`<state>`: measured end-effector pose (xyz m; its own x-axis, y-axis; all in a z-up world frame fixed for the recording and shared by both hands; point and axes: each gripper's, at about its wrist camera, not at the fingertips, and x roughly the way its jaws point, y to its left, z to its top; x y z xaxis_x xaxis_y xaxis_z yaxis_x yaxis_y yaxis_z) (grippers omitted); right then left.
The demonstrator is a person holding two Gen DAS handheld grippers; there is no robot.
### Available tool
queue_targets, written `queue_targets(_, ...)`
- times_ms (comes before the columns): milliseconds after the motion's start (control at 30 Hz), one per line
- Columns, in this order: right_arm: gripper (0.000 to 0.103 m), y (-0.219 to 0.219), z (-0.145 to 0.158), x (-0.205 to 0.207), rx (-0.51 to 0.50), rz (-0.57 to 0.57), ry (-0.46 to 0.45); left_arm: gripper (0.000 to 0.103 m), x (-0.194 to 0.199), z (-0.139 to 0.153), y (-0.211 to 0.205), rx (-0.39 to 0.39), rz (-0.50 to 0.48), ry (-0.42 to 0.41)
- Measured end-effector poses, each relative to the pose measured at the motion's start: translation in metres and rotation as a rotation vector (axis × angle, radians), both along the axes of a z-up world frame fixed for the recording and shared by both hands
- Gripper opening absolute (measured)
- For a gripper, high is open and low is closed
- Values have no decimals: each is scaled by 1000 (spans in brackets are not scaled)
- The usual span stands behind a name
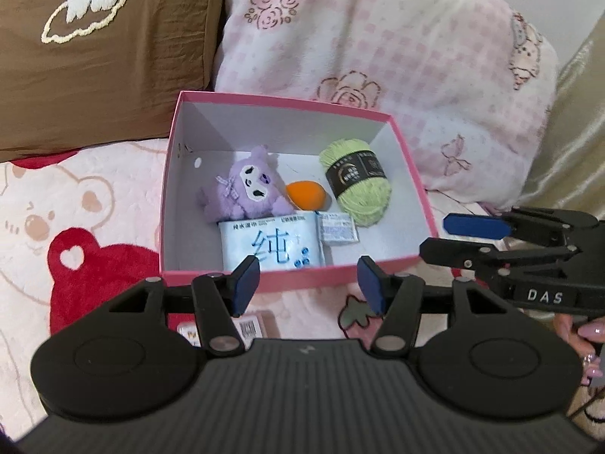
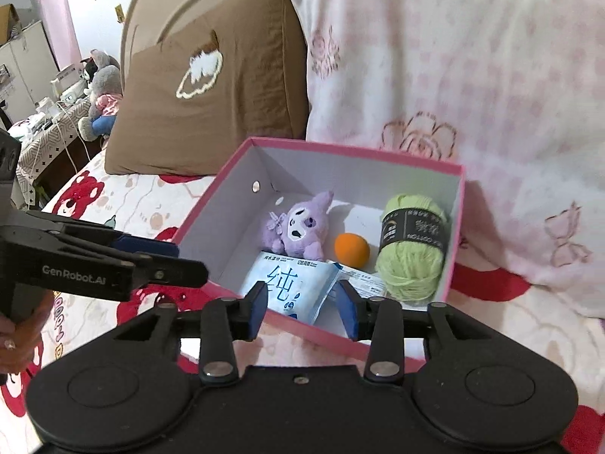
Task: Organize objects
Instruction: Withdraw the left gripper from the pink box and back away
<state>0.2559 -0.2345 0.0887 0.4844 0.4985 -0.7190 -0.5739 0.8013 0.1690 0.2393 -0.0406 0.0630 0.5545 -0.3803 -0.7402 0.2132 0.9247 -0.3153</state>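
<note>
At the left of the left wrist view lies the bear-print blanket (image 1: 87,227), and at centre our pink box (image 1: 298,276) sits on it, open-topped. Inside, left to right, we see the purple plush (image 1: 247,187), the orange ball (image 1: 304,196) and the green yarn (image 1: 357,185), with a wipes packet (image 1: 272,246) along the near wall. Our left gripper (image 1: 308,280) hovers at the lower centre, jaws partly apart and empty. At the right edge our right gripper (image 1: 446,234) is likewise parted, holding nothing. We judge the filling step finished; a lid or another loose item, not in view, would come next.
</note>
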Motion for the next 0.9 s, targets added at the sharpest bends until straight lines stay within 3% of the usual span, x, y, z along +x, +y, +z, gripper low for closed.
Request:
queue_targets(67,57,-6,5,-9,-8,-32,-4,61,-9,6,0,9,-6,-3)
queue_targets(500,63,-20,28,-56,-14,-83,-53,73,-57,33,1,16,-54,-21)
queue_targets(700,75,-19,37,-77,-2,-67,-59,78,-75,42,2,15,-69,-35)
queue_targets(833,85,-17,38,-89,-29,-64,-64,96,-84,43,3,22,-71,-33)
queue_targets(900,88,-15,37,-94,-53,-75,-71,99,-87,41,5,25,-63,-21)
